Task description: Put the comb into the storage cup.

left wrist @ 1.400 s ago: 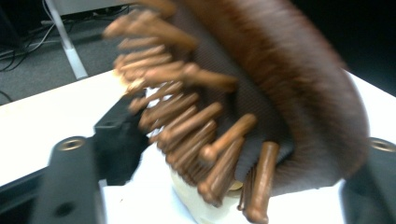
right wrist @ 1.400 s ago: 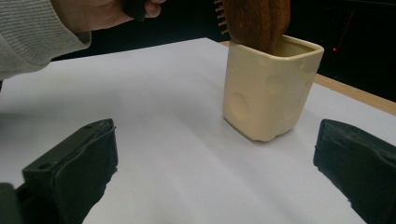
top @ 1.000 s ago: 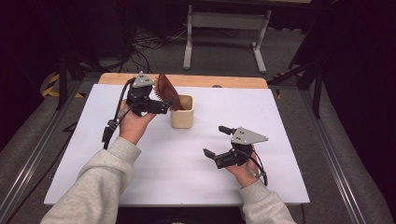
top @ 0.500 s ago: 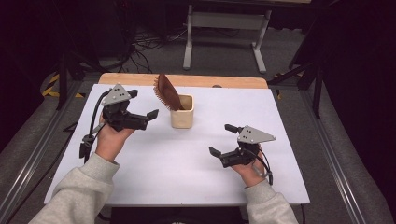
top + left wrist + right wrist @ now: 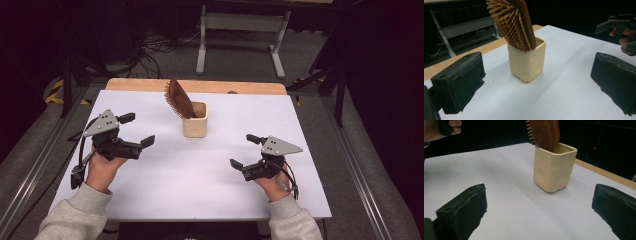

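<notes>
— While both hands rest low over the white table point(image 5: 310, 130), what sits between them?

— A cream cup point(image 5: 195, 120) stands upright toward the far middle of the table, just in front of the wooden strip point(image 5: 240, 87) along the far edge. A brown hairbrush point(image 5: 179, 98) stands in it, handle down inside, head sticking out above the rim and leaning toward the person's left and away. In the left gripper view the bristles point(image 5: 507, 23) face the camera, and the brush back rests against the cup's rim; in the right gripper view the smooth wooden back point(image 5: 546, 132) shows.

— And the left gripper?

— The left gripper point(image 5: 139, 131) is held above the table to the left of the cup, well apart from it. Its jaws are spread wide with nothing between them; in its own view the cup point(image 5: 527, 62) sits in the gap, farther off, touched by neither pad.

— The right one?

— The right gripper point(image 5: 245, 151) hovers on the near right side of the table, also well apart from the cup. Its jaws stand wide apart and empty as well; its own view shows the cup point(image 5: 554, 168) beyond them, slightly right of middle.

— Anything touching the brush?

— Just the cup. Both grippers are clear of it.
</notes>
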A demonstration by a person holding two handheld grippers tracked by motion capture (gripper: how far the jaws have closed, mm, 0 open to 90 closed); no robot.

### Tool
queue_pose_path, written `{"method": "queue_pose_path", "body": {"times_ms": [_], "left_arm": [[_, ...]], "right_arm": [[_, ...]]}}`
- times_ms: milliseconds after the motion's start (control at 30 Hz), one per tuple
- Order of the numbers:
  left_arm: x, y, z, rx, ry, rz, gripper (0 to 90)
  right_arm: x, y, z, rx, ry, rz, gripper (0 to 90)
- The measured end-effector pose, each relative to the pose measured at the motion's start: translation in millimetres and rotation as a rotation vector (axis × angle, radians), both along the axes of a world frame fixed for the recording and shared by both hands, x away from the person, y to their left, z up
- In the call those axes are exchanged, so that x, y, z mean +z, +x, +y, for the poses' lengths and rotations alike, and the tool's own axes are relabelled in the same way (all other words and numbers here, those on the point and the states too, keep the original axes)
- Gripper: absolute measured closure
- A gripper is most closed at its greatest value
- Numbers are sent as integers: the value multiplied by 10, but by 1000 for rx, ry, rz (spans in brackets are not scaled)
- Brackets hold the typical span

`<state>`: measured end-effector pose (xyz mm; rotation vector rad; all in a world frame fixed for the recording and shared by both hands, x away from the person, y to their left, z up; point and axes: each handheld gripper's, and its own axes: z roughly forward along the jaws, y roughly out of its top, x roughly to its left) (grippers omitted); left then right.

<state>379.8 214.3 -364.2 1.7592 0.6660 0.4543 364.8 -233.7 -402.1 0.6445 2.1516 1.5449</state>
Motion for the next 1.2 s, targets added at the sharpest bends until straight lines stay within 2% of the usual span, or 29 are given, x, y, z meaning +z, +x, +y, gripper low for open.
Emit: {"method": "queue_pose_path", "body": {"times_ms": [300,500,800,933,1200], "left_arm": [[-277,-129,179,2,-40,15,1],[-471,-185,254,10,-35,32,2],[-747,-247,358,26,-66,52,2],[-865,-287,390,31,-55,56,2],[-1000,-330,409,47,-17,53,2]], "right_arm": [[-63,-50,-59,2,-8,2,5],[-121,-80,-113,-1,-3,10,5],[-237,-112,-180,-7,-7,27,5],[-291,-128,-213,-10,-7,28,5],[-375,-160,-259,-11,-3,32,5]]}}
